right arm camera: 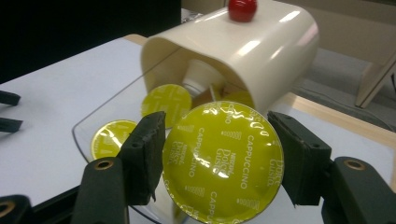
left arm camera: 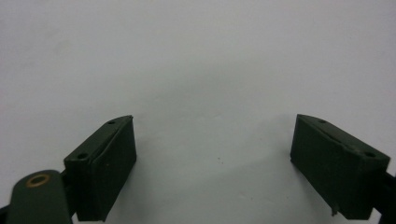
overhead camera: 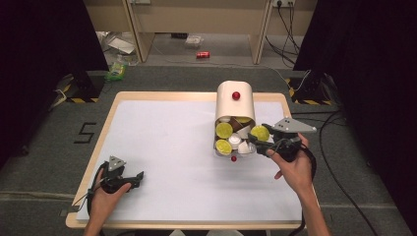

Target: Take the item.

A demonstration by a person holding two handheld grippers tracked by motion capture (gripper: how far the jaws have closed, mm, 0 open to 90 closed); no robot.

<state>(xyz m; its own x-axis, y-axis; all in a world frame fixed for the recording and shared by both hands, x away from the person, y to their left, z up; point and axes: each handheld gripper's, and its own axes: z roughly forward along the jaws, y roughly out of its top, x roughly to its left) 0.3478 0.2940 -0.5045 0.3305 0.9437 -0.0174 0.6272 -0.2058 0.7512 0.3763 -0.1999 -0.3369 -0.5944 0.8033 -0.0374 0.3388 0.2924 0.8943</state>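
Clamping a yellow-lidded coffee capsule [right arm camera: 223, 161] between its two black jaws, the right gripper [right arm camera: 217, 158] holds it with the foil lid facing the gripper's own camera; the jaws press on the capsule's opposite edges, closed only as far as the capsule's width allows. In the high view the same capsule [overhead camera: 260, 132] sits at the tip of the right gripper [overhead camera: 256, 138], just beside the open mouth of the cream capsule holder [overhead camera: 235, 103], which has a red knob [overhead camera: 236, 95] on top. Beyond the held capsule, further yellow-lidded capsules [right arm camera: 166, 103] lie on the holder's clear tray [right arm camera: 93, 122], and white ones show deeper inside. A small red ball [overhead camera: 233, 158] lies on the white table sheet [overhead camera: 162, 147] just ahead of the jaw tips. The left gripper [overhead camera: 133, 178] rests well apart from the holder; its jaws stand wide with only bare sheet [left arm camera: 205, 70] between them.
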